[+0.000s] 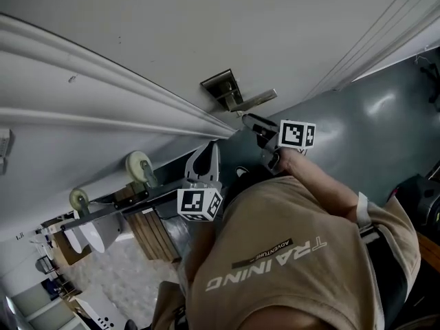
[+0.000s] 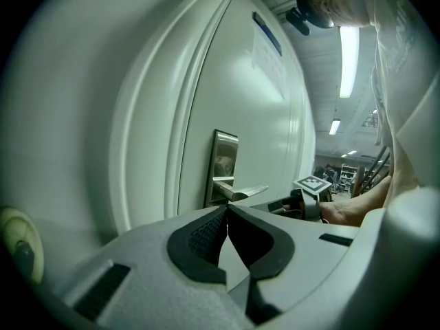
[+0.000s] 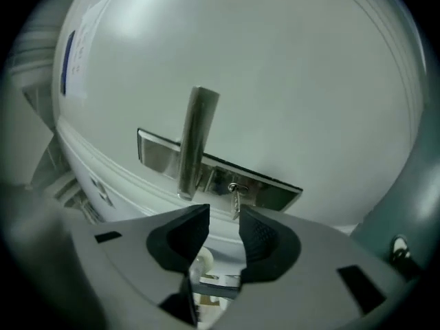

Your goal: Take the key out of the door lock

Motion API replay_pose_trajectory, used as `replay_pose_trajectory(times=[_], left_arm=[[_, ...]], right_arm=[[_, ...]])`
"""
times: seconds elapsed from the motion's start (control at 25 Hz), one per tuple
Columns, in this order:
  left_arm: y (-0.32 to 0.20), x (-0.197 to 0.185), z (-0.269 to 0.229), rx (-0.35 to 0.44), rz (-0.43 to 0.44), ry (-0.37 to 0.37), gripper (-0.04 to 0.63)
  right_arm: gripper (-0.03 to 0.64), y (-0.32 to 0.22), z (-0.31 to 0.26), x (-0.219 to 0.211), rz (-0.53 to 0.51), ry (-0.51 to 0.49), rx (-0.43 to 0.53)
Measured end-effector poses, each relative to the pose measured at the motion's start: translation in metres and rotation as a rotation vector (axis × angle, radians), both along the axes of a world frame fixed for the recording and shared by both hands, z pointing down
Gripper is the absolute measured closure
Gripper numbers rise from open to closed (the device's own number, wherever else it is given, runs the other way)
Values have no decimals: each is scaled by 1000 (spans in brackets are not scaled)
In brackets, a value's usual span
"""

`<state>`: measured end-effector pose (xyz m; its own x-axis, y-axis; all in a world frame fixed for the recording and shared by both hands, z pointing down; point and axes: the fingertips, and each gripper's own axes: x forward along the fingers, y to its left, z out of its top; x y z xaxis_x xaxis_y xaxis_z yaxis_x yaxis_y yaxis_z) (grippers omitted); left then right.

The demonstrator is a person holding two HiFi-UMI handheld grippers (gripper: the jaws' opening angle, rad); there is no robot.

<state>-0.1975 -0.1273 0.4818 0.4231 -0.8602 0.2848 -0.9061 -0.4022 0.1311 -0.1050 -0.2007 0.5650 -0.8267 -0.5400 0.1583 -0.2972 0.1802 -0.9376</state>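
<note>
Beside the door handle (image 3: 196, 139), seated in the lock plate (image 3: 271, 191) — key (image 3: 235, 201), not yet pulled. Right tool (image 3: 223, 220) spread apart, aimed to straddle it for a straight pull. Left tool (image 2: 227, 215) pressed together on nothing, held low — likely unneeded.

The head view looks steeply down over the person's shoulder at the door (image 1: 240, 26), the left gripper view looks along it from farther back, the right gripper view faces it closely, and all three share the lever handle (image 1: 253, 102).
</note>
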Motion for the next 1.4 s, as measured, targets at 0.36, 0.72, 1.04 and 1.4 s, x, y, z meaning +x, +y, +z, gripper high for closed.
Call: replay_pose_trajectory(times=[0.36, 0.72, 1.04, 1.4], left_arm=[[6, -22, -15, 47, -19, 2, 586], [10, -37, -12, 44, -65, 19, 586], [6, -49, -17, 49, -94, 13, 586], [10, -51, -16, 51, -99, 14, 586]], right_arm=[[512, -7, 19, -4, 81, -206, -202], [512, -24, 30, -18, 77, -184, -223], [577, -32, 23, -33, 63, -173, -168], [586, -31, 21, -31, 47, -149, -103]])
